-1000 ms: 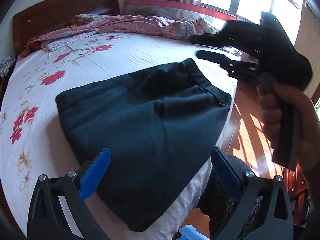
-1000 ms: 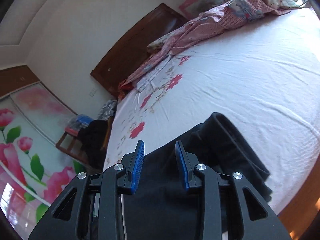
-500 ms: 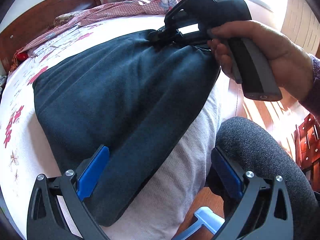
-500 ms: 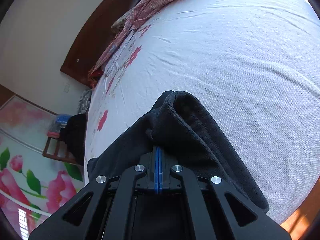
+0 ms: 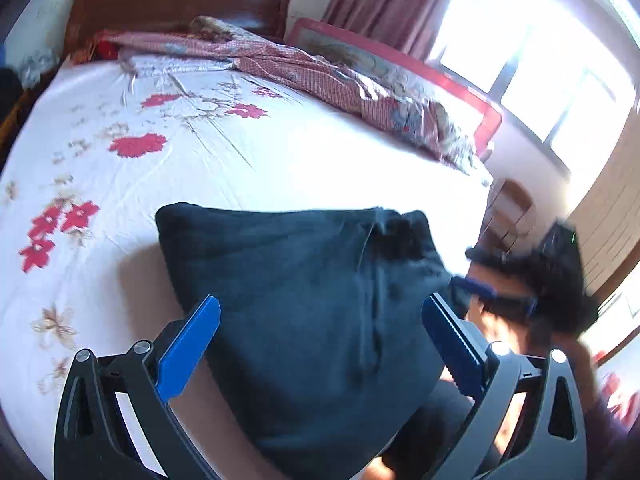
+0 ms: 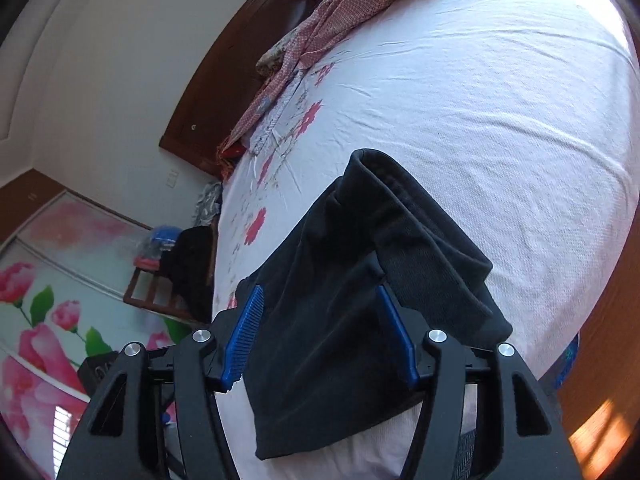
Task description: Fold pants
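Folded pants (image 5: 312, 320) lie at 12 o'clock of both sets of fingers.
Left gripper (image 5: 320, 344) gapes empty; right gripper (image 6: 320, 336), just opened, straddles the waistband end, nearer, pads clear; long axis runs toward 11.

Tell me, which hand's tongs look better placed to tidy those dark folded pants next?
Probably the left. Its tongs stand open and centred over the folded pants on the bed. The right tongs, open and empty, sit off the pants' right edge, blurred.

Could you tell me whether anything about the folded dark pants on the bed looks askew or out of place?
Slightly: the folded dark fleece pants overhang the edge of the white flowered bedsheet, and the waistband corner is bunched rather than flat.
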